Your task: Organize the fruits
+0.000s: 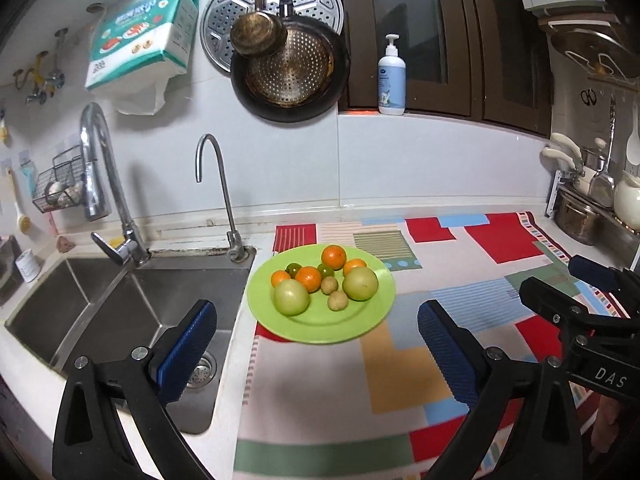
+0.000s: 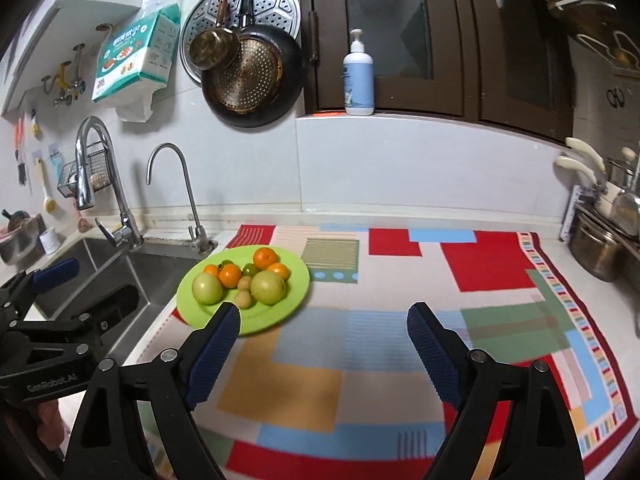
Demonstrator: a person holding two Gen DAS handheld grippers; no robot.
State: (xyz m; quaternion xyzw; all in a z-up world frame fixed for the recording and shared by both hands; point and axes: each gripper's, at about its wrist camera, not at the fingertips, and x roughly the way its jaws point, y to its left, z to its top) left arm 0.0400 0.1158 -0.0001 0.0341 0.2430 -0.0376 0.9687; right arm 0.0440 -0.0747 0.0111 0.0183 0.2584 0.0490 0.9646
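Observation:
A green plate [image 1: 320, 328] [image 2: 256, 320] sits on a patchwork cloth beside the sink. It holds several fruits: two large green ones [image 1: 291, 298] [image 1: 360, 283], small oranges [image 1: 334, 257], two small dark green ones and two small tan ones [image 1: 338, 301]. In the right wrist view the big green fruits [image 2: 207, 288] [image 2: 268, 287] and an orange [image 2: 265, 258] show too. My left gripper [image 1: 316, 348] is open and empty, just short of the plate. My right gripper [image 2: 322, 344] is open and empty over the cloth, right of the plate; its left fingertip overlaps the plate's near rim.
A steel sink [image 1: 120, 320] with two taps [image 1: 96, 168] lies left of the plate. The cloth [image 2: 400, 360] covers the counter. Pots and utensils [image 2: 600, 240] stand at the far right. A soap bottle [image 2: 359, 76] stands on the sill. Pans hang on the wall.

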